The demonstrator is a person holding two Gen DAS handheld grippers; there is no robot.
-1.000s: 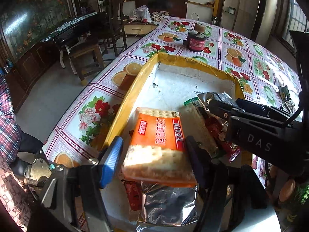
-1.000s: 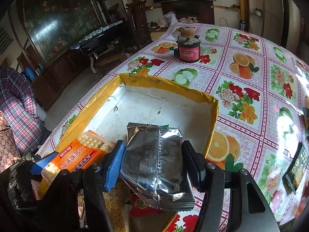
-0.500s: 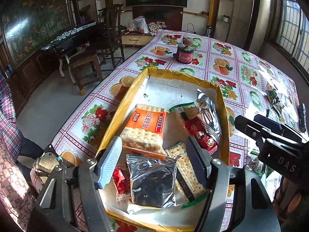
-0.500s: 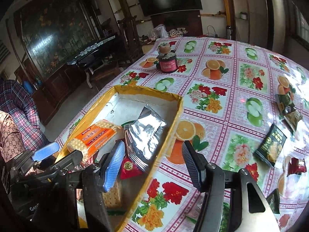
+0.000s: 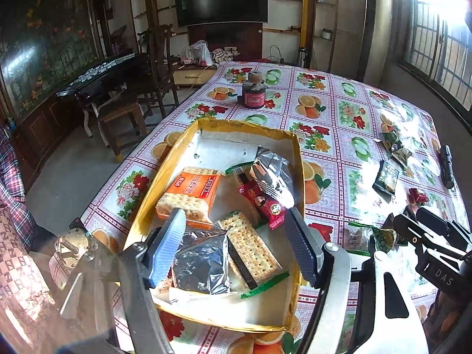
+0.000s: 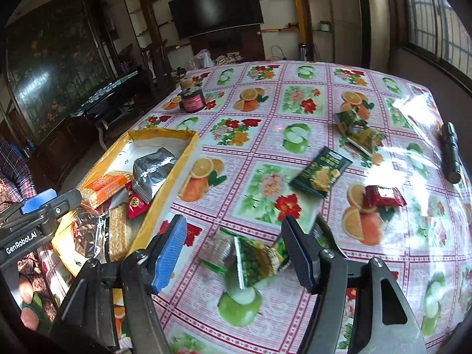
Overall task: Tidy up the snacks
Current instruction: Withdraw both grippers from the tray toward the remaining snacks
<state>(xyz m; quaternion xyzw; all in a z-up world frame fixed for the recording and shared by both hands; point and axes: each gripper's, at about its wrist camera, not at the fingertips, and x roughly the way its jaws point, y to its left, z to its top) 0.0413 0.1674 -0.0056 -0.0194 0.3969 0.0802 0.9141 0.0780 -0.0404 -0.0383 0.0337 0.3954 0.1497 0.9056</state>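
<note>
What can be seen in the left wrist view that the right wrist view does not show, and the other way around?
Only the left wrist view shows the near end of the yellow box, with a silver foil packet and a cracker pack under the open left hand-held gripper.

Only the right wrist view shows the green snack packet on the tablecloth between the fingers of the open right hand-held gripper.

Both show the orange cracker pack, the dark jar, the black flashlight and the dark green packet.

Dark television (image 5: pixel 220 0) on wall; barred windows (image 5: pixel 439 50) bright.
</note>
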